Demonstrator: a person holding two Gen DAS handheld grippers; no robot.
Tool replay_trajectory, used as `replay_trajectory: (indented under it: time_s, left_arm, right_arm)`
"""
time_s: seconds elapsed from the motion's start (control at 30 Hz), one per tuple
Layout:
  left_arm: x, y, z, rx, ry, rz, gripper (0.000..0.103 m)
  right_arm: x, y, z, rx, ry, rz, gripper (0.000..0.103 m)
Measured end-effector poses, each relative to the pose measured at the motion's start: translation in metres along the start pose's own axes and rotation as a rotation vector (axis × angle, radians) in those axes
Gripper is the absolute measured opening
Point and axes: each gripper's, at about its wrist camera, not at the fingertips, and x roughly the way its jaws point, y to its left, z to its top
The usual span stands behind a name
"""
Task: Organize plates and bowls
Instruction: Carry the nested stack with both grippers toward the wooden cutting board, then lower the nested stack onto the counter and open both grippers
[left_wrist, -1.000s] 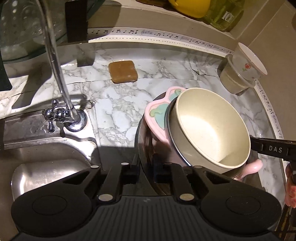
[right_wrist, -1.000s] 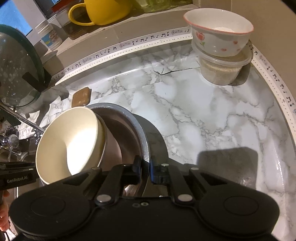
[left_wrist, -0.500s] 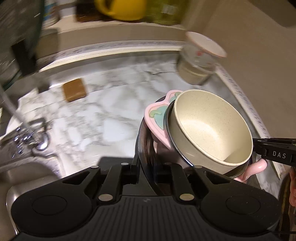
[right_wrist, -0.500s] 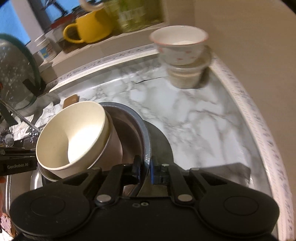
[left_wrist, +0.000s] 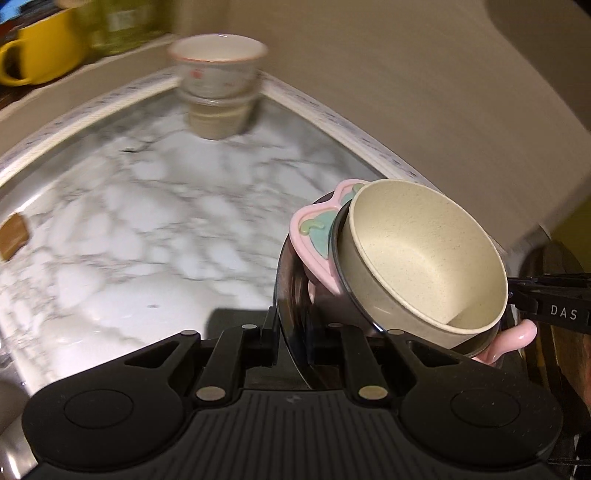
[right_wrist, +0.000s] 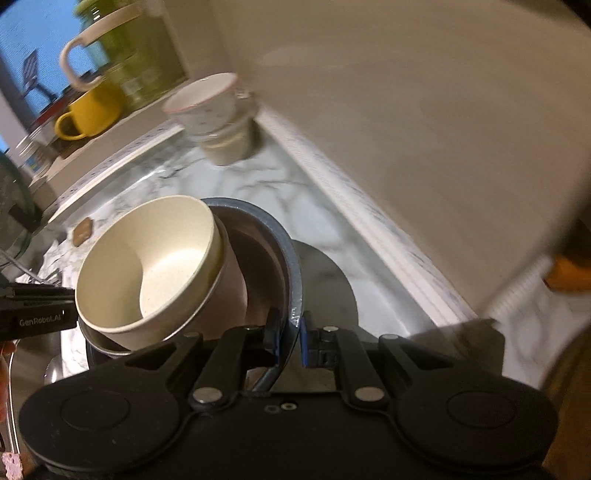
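A steel basin hangs tilted above the marble counter. Inside it lie a pink dish with a green patch and, on top, a cream bowl. My left gripper is shut on the basin's near rim. In the right wrist view the basin's grey-blue rim runs between the pads of my right gripper, which is shut on it; the cream bowl leans to the left inside. Each gripper shows in the other's view: the right gripper and the left gripper, on opposite sides of the basin.
A white flowered bowl sits on a plastic tub in the counter's back corner. A yellow mug and a green jar stand on the ledge behind. A brown sponge lies at the left. A beige wall runs close on the right.
Both grippers have carried the basin with its dishes to the right along the counter and slightly up. The tap and sink have left the left wrist view; the corner wall is nearer.
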Motion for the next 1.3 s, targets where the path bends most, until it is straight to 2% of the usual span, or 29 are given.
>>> replay_trajectory:
  time_s: [0.17, 0.57, 0.9, 1.3]
  left_arm:
    - [0.02, -0.022, -0.004, 0.073, 0.031, -0.032, 0.012]
    - [0.051, -0.04, -0.006, 0.115, 0.068, -0.083, 0.012]
    - [0.055, -0.048, -0.006, 0.134, 0.081, -0.093, 0.012]
    - [0.04, -0.05, -0.016, 0.149, 0.052, -0.089, 0.013]
  right_arm:
    - [-0.015, -0.018, -0.023, 0.091, -0.012, -0.045, 0.011]
    - [-0.016, -0.048, -0.049, 0.183, -0.006, -0.11, 0.011]
    - [-0.015, -0.058, -0.054, 0.221, 0.023, -0.122, 0.012]
    - [-0.027, -0.06, -0.057, 0.258, 0.0, -0.127, 0.024]
